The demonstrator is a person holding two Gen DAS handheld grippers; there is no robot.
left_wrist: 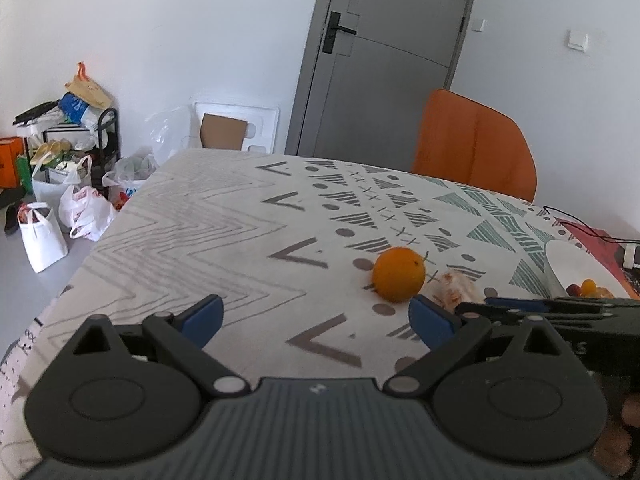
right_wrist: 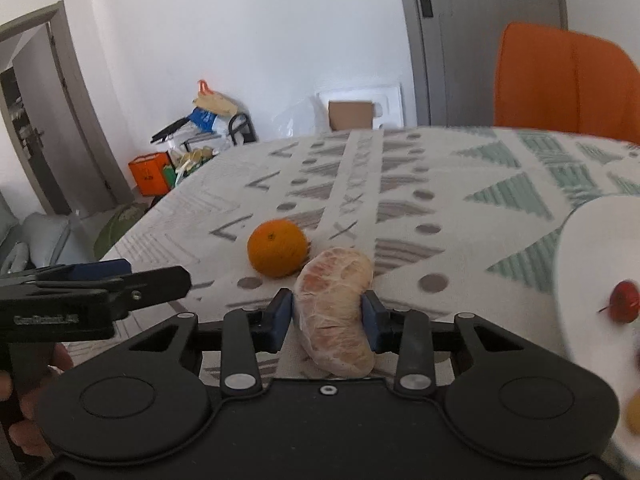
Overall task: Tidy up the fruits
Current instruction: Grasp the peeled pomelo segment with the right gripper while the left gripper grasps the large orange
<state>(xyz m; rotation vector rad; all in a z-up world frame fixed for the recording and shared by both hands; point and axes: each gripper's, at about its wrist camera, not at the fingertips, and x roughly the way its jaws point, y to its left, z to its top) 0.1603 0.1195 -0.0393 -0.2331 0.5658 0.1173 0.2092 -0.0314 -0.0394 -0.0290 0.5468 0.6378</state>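
Note:
An orange point(left_wrist: 399, 274) point(right_wrist: 277, 247) sits on the patterned tablecloth point(left_wrist: 240, 224). My left gripper point(left_wrist: 316, 320) is open and empty, just short of the orange and to its left. My right gripper point(right_wrist: 329, 316) is shut on a peeled pomelo segment point(right_wrist: 336, 312), which also shows in the left wrist view point(left_wrist: 454, 290) beside the orange. A white plate point(right_wrist: 588, 264) point(left_wrist: 576, 264) at the right holds a small red fruit point(right_wrist: 624, 300) and other small fruits point(left_wrist: 588, 289). The left gripper shows from the side at the right wrist view's left point(right_wrist: 96, 284).
An orange chair point(left_wrist: 476, 146) stands at the table's far side before a grey door point(left_wrist: 384, 60). A black cable point(left_wrist: 580, 228) and a red mat lie at the far right. Bags and a rack point(left_wrist: 76, 148) clutter the floor left of the table.

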